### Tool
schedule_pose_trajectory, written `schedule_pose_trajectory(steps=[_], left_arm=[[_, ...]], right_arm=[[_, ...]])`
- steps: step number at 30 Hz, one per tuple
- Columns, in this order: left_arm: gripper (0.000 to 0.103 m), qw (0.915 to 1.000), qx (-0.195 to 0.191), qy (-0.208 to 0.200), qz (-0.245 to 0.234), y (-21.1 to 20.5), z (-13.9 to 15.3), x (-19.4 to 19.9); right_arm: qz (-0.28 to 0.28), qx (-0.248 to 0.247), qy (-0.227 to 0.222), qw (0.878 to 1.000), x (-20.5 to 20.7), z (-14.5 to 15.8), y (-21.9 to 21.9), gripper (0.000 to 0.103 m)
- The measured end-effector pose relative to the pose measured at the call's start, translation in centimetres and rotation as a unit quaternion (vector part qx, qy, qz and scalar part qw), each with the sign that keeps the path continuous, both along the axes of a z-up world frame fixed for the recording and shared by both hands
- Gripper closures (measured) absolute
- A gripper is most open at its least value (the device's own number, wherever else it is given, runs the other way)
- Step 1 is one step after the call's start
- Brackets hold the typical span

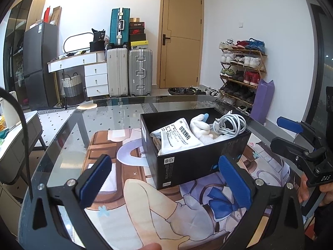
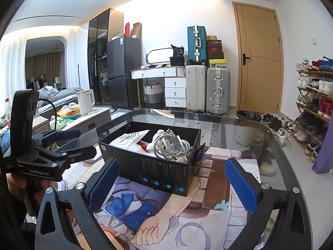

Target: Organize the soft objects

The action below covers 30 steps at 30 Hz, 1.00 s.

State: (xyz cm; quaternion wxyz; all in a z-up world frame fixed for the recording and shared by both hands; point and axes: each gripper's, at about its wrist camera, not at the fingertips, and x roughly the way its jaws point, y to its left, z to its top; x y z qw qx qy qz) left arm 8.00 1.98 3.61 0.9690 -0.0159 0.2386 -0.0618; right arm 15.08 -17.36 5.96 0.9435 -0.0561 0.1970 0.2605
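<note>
A black open box (image 1: 188,165) stands on the printed mat (image 1: 145,204) on the glass table. In it lie a white printed packet (image 1: 179,135), a white plush toy (image 1: 200,125) and a coiled white cable (image 1: 229,124). The box (image 2: 158,170), packet (image 2: 130,138) and cable (image 2: 171,145) also show in the right wrist view. My left gripper (image 1: 166,179) is open and empty, just in front of the box. My right gripper (image 2: 174,184) is open and empty, near the box's front corner. Each gripper shows in the other's view, the right one (image 1: 291,137) and the left one (image 2: 70,140).
The glass table's far edge (image 1: 166,98) curves behind the box. A low side table (image 2: 87,114) with a white kettle (image 2: 85,102) stands at the left. Suitcases (image 1: 129,73), a dresser and a shoe rack (image 1: 241,75) line the far wall.
</note>
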Motion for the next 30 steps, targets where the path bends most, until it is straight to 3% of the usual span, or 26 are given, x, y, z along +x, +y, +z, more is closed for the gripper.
schedule_pose_trajectory(steps=[30], left_arm=[[0.0, 1.0, 0.0, -0.002, 0.001, -0.04, 0.2, -0.21]], right_arm=[[0.0, 0.0, 0.0, 1.0, 0.04, -0.07, 0.02, 0.001]])
